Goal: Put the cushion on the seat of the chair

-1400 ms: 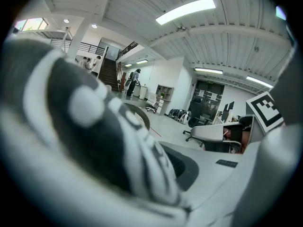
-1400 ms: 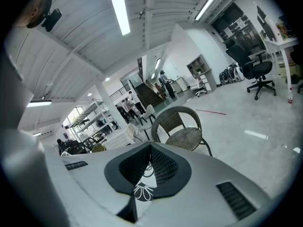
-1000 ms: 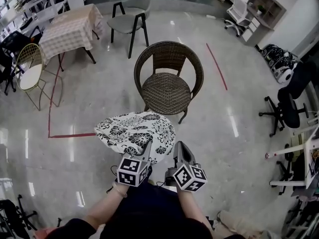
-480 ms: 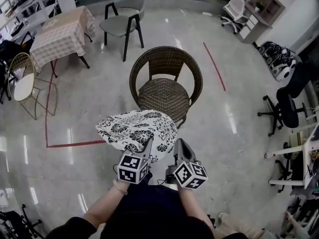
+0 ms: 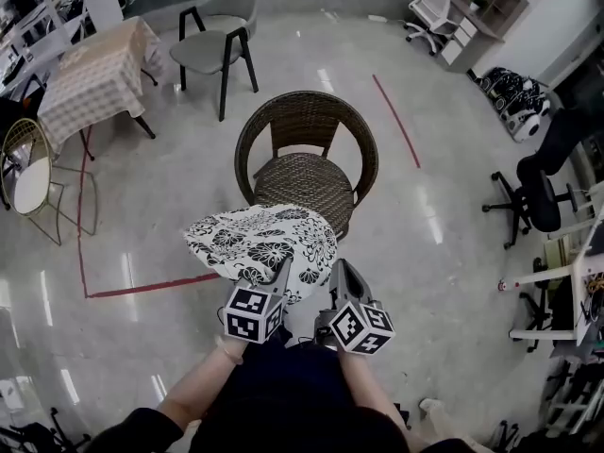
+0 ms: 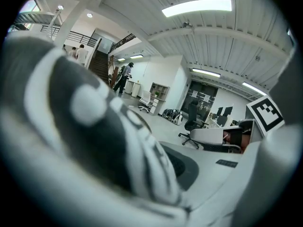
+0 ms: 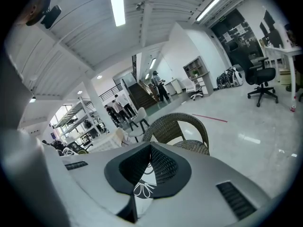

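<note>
A round brown wicker chair (image 5: 307,149) stands ahead on the glossy floor, with its woven seat (image 5: 304,179) bare. I hold the white cushion with a black flower print (image 5: 260,242) level in front of it. The cushion's far edge overlaps the seat's front rim in the head view. My left gripper (image 5: 281,272) is shut on the cushion's near edge, and the cushion (image 6: 94,141) fills the left gripper view. My right gripper (image 5: 336,272) is shut on the cushion's near right edge. Printed fabric (image 7: 142,190) shows between its pads (image 7: 163,167), with the chair (image 7: 177,126) just beyond.
A grey chair (image 5: 212,41), a table with a checked cloth (image 5: 90,74) and a gold wire chair (image 5: 28,173) stand at the far left. A black office chair (image 5: 538,196) and a white desk (image 5: 566,281) are at the right. Red tape lines (image 5: 142,286) mark the floor.
Both grippers and the cushion have moved forward toward the wicker chair. The chair now sits nearer, and the cushion's far edge reaches its front rim.
</note>
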